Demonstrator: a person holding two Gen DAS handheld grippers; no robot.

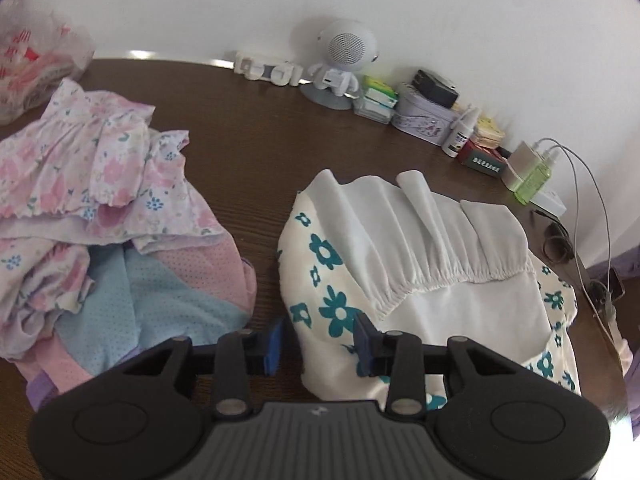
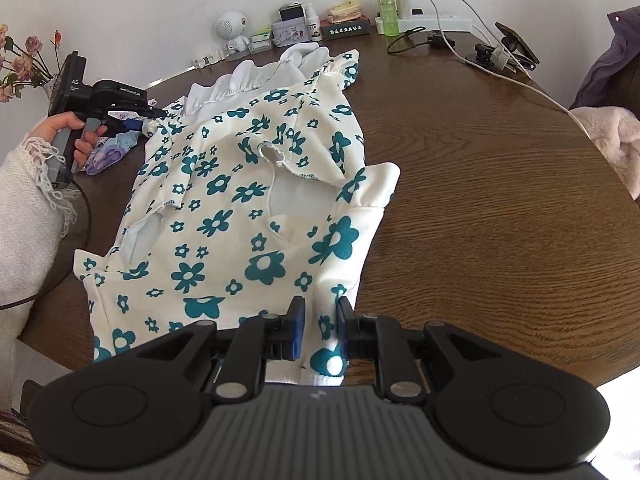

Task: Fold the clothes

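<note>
Item: cream dress with teal flower print, laid flat across the dark wood table, its white lining and gathered white frill turned out at the far end. One edge is draped off the near table rim.

Right gripper: blue-padded fingers set a little apart, with a fold of the dress hem lying between them; whether the cloth is actually pinched cannot be told from this view.

Left gripper: jaws seen spread wide in its own view, one blue pad over bare table, the other at the dress's edge. In the right wrist view the same tool is seen held by a hand in a frayed knit sleeve, its tip at the far corner of the dress.

Also on the table: a heap of unfolded clothes (pink floral pieces over pink and pale-blue dotted fabric), well apart from the dress on the left side.

Along the wall: a white round-headed speaker figure, a printed tin, a green bottle, a power strip with white cables.
</note>
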